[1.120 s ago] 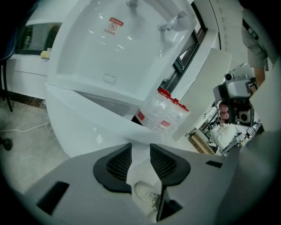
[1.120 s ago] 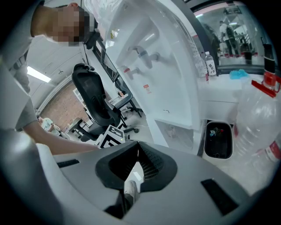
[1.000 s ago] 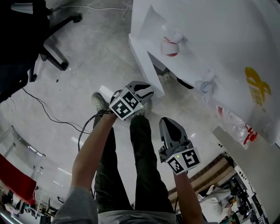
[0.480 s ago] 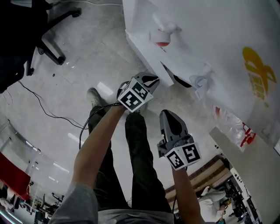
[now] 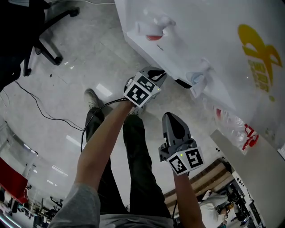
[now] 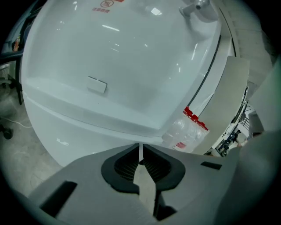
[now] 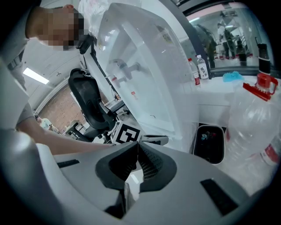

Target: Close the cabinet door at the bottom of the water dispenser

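Left gripper: I read its jaws pinched down to a hairline slit, nothing in them. The tip sat right at the free edge of the cabinet door, bottom of the water dispenser. I couldn't tell from the head view whether it actually touched. The door looked close to flush with the dispenser body, and a short dark gap showed just past the tip.

In the left gripper view the white dispenser front filled the frame, with a tap top right. Clear bottles with red caps stood beside the dispenser on the right.

Right gripper was held back, well apart from the door, over the person's legs. Jaws together, empty. Its view took the dispenser side-on, with the left gripper's marker cube in front. A black bin sat by the dispenser base and a big water bottle with a red cap was at right.

A black office chair stood off on the grey floor, and a cable trailed near the person's shoe.
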A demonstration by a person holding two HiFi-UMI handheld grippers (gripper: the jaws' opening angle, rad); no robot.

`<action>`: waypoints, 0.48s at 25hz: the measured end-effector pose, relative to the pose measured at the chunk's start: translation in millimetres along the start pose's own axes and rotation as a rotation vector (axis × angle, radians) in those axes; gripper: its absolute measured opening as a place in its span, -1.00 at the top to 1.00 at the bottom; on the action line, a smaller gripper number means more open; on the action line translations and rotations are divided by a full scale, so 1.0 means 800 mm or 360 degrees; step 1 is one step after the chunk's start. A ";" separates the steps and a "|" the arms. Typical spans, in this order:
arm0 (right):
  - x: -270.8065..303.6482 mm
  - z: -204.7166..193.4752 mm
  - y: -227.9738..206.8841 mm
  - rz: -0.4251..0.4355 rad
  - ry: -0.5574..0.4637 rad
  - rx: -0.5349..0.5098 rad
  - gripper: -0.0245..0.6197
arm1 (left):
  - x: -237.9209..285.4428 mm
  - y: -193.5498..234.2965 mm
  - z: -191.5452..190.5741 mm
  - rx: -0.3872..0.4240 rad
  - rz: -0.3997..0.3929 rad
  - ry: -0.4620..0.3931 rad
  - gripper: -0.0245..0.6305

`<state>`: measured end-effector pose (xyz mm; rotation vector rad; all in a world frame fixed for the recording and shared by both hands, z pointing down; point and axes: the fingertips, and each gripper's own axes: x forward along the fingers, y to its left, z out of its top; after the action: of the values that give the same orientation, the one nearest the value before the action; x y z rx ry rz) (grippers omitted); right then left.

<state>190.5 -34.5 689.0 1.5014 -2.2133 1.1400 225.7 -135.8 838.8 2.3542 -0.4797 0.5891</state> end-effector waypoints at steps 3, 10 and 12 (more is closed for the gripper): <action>-0.006 -0.006 -0.003 -0.0013 0.0003 0.0006 0.89 | 0.004 0.006 0.012 -0.0051 0.0023 -0.0049 0.82; -0.011 -0.012 -0.004 -0.0030 -0.0005 0.0040 0.89 | 0.003 0.006 0.014 -0.0082 0.0011 -0.0054 0.85; -0.011 -0.013 -0.001 -0.0028 -0.0007 0.0040 0.89 | -0.002 0.005 0.011 -0.0090 0.0009 -0.0054 0.85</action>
<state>192.8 -21.5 691.1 1.5316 -2.1919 1.1647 224.9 -144.7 833.9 2.3131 -0.5118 0.5324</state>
